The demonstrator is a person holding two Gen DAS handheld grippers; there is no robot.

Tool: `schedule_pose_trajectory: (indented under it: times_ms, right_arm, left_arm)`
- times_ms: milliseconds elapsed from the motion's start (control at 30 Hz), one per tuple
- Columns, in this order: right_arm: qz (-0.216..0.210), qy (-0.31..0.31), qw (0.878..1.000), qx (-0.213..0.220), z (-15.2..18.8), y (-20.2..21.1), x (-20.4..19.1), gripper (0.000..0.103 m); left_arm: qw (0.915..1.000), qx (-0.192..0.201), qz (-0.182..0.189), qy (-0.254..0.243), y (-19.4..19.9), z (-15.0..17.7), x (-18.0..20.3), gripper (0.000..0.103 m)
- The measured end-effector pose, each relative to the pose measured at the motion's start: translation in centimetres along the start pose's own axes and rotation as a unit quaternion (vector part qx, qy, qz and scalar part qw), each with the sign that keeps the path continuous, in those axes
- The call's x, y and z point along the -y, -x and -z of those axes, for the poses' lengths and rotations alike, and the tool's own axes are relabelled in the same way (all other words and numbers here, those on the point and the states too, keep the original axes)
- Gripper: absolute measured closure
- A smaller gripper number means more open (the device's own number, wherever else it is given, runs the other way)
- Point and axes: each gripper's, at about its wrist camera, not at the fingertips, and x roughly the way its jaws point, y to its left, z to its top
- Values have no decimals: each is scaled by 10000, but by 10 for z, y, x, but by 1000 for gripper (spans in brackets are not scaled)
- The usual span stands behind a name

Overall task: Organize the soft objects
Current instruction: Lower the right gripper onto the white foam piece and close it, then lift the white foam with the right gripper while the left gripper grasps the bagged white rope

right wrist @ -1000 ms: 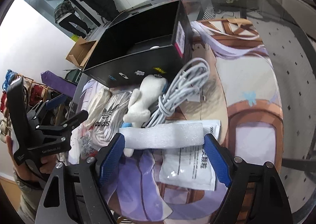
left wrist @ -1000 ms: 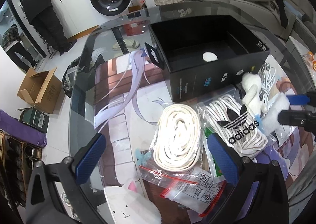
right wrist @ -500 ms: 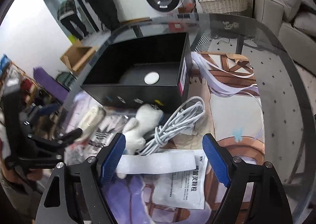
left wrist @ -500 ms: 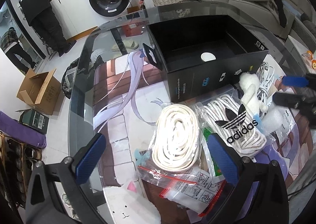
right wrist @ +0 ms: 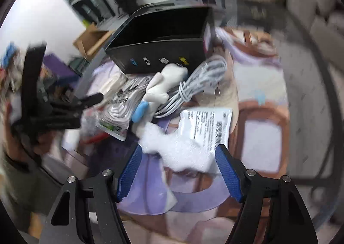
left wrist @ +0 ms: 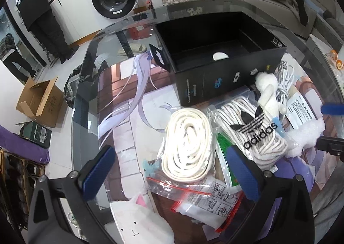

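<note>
My right gripper (right wrist: 178, 170) holds a crumpled white foam strip (right wrist: 178, 147) between its blue pads, squeezed and bent; it also shows in the left wrist view (left wrist: 305, 136). Behind it lie a white plush toy (right wrist: 165, 84), a grey cable bundle (right wrist: 200, 78) and an open black box (right wrist: 163, 39). My left gripper (left wrist: 169, 170) is open and empty above a coil of white rope (left wrist: 187, 142) and a bagged rope with an adidas logo (left wrist: 253, 127). The box (left wrist: 215, 50) holds a white disc (left wrist: 220, 56).
The glass table (left wrist: 86, 97) lies over a printed mat. A zip bag (left wrist: 193, 194), a white cat-face pouch (left wrist: 137, 222) and a printed packet (right wrist: 210, 127) lie near the front. A washing machine, wicker basket and sofa stand beyond.
My right gripper has closed on the foam strip, which went from straight to crumpled, and lifted it slightly. The left gripper has stayed open and nearly still.
</note>
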Motion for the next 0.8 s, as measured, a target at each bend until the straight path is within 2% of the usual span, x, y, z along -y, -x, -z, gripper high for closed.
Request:
schedule_pose_trajectory:
  times_ms: [33, 133, 200, 233, 300, 333, 367, 400, 433, 500, 533, 567, 700, 800]
  right_arm:
    - [53, 278, 9996, 77, -1, -1, -6, 30]
    - [85, 914, 9954, -275, -3, -18, -24, 33]
    - [108, 1253, 9907, -527, 1, -29, -35, 50]
    - [208, 1371, 9885, -603, 3, -35, -39, 52]
    - [306, 1557, 9854, -614, 6, -39, -43, 62]
    - [300, 1587, 9849, -624, 7, -39, -44, 62]
    - [275, 1611, 9847, -604, 8, -39, -45, 63]
    - [230, 1633, 9846, -584, 9, -37, -46, 63]
    - [167, 1578, 9857, -568, 10, -36, -45, 63]
    - [157, 1498, 9872, -519, 9, -33, -42, 63]
    - [188, 1439, 9883, -464, 6, -29, -39, 63]
    - [207, 1379, 9894, -410, 4, -26, -36, 63]
    - [268, 1235, 9917, -230, 0, -17, -29, 63]
    - [214, 1183, 9925, -218, -1, -16, -27, 63]
  left_arm:
    - [10000, -12, 11, -4, 0, 1, 0, 0]
    - [10000, -43, 15, 23, -2, 1, -2, 0]
    - [10000, -63, 10, 12, -4, 0, -3, 0]
    - [10000, -85, 2, 3, -7, 0, -3, 0]
    - [9999, -152, 22, -29, -12, 0, -2, 1]
    - [9998, -192, 54, -50, -15, 0, -1, 1]
    - [9997, -213, 73, -60, -17, -1, -1, 5]
    - [9997, -231, 79, -72, -19, -1, -1, 15]
    - [9995, -286, 110, -87, -22, -2, 0, 21]
    - [9986, -437, 297, -44, -27, -1, -2, 48]
    - [9977, -534, 416, -32, -31, -1, -2, 54]
    - [9978, -534, 377, -68, -32, -1, -1, 55]
    - [9984, -444, 279, -210, -30, -2, 2, 73]
    - [9983, -413, 366, -169, -25, -2, 1, 80]
